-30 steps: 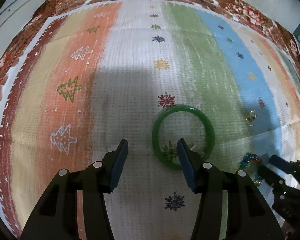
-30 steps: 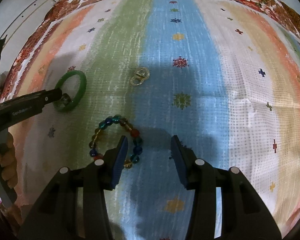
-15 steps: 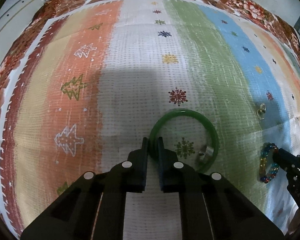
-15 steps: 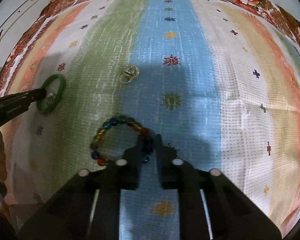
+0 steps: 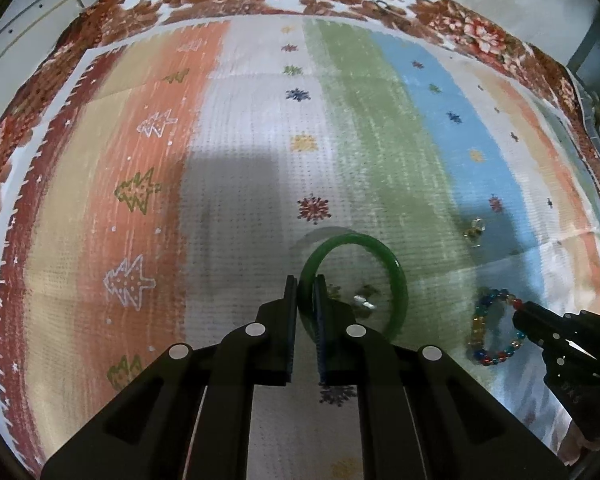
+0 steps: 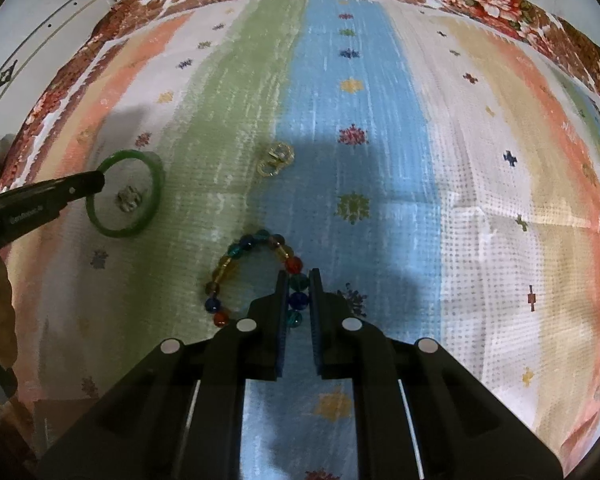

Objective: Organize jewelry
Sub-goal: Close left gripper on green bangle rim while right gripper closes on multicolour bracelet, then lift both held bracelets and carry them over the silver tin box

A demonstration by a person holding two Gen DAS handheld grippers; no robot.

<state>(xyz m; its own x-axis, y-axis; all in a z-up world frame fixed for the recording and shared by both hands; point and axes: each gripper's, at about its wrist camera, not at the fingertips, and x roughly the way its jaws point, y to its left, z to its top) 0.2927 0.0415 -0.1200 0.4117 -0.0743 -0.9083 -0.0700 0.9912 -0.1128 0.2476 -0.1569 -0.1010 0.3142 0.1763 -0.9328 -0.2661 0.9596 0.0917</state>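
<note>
Left gripper: jaws clamped on green bangle, lower centre of frame. Right gripper: jaws pinched on multicoloured bead bracelet, lower centre. Gold ring pair: loose on striped cloth, mid-frame above bracelet.

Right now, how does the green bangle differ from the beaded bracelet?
The green bangle is one smooth, solid green ring; the beaded bracelet is a string of separate beads in many colours. The bangle keeps a round shape, while the bracelet sags into an uneven loop. The left gripper pinches the bangle; the right gripper pinches the bracelet.
</note>
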